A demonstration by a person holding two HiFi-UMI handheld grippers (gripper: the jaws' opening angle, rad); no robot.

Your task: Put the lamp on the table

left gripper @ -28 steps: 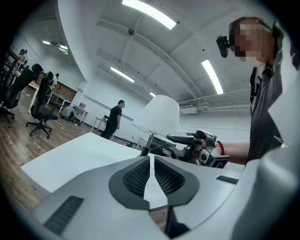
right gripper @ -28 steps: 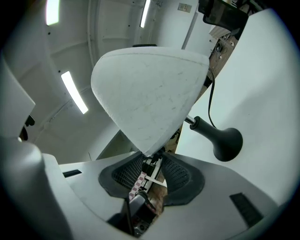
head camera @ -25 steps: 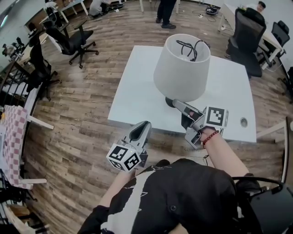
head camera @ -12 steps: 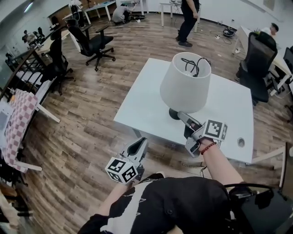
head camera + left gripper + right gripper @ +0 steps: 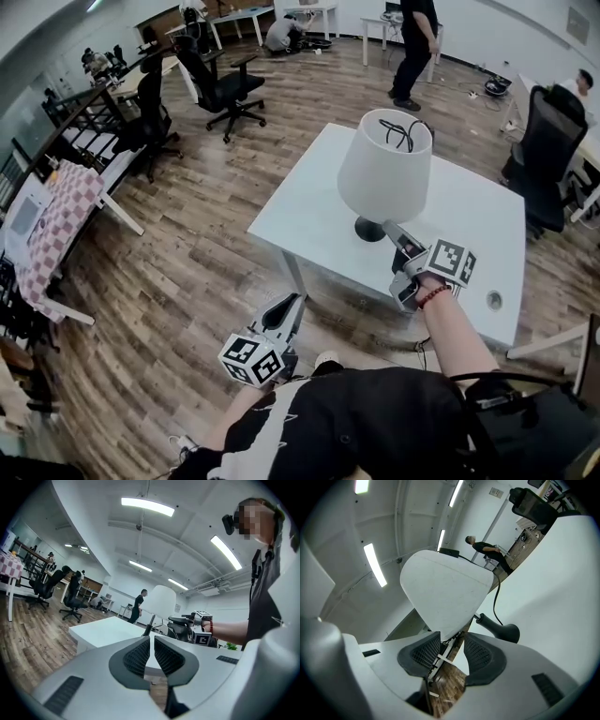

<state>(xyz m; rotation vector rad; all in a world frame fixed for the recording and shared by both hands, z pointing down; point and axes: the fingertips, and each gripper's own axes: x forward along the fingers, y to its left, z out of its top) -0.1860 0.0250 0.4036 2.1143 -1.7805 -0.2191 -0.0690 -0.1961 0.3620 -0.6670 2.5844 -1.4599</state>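
The lamp, with a white cone shade (image 5: 384, 169) and a black foot (image 5: 368, 229), stands upright on the white table (image 5: 309, 211) near its front edge. Its black cord hangs inside the shade. My right gripper (image 5: 394, 232) is just right of the foot. Its jaws have just been opening and hold nothing. In the right gripper view the shade (image 5: 445, 592) rises beyond the open pads (image 5: 479, 654), with the foot (image 5: 499, 629) to the right. My left gripper (image 5: 292, 302) hangs shut and empty off the table's front, over the floor, and sees the lamp (image 5: 161, 602) ahead.
Black office chairs stand at the back left (image 5: 220, 84) and right of the table (image 5: 548, 141). A person (image 5: 412, 47) stands beyond the table. A checkered cloth (image 5: 52, 225) covers a table at the left. A cable hole (image 5: 494, 300) is in the tabletop's front right corner.
My right gripper's tips have drawn a little back from the lamp's foot, and the lamp stays on the table. The left gripper has shifted sideways. The head view has swung to show more floor.
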